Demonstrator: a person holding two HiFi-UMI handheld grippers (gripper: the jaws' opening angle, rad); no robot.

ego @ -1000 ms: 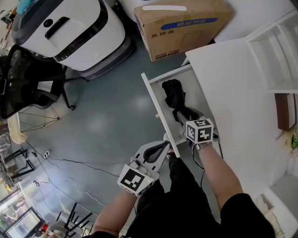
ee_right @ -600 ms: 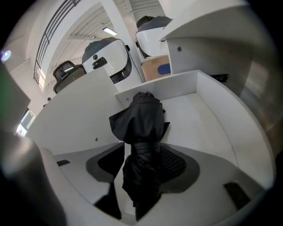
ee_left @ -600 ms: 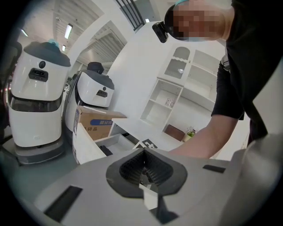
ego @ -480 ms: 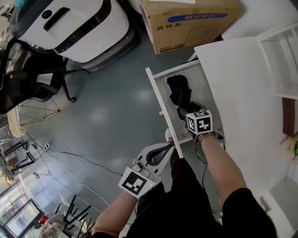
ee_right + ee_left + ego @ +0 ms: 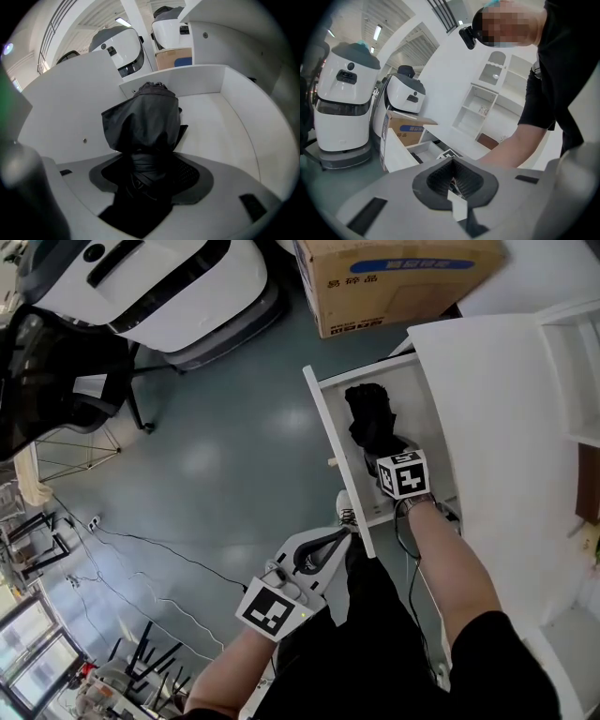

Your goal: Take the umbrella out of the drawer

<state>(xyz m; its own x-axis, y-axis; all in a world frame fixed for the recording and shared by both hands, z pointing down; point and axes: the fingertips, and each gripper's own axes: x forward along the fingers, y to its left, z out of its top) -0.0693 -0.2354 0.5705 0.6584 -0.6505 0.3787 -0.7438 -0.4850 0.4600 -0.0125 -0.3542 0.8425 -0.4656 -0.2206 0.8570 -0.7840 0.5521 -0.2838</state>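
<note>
Right hand-held gripper (image 5: 150, 174) jaws opening around umbrella (image 5: 143, 122); umbrella's near end hidden beneath.

The cardboard box (image 5: 403, 292) carries black print "易碎品"; its blue label (image 5: 413, 263) is unreadable.

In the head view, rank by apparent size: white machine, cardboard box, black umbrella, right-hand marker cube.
1. white machine
2. cardboard box
3. black umbrella
4. right-hand marker cube
Machine and box run off the frame; the cube hides part of the umbrella.
</note>
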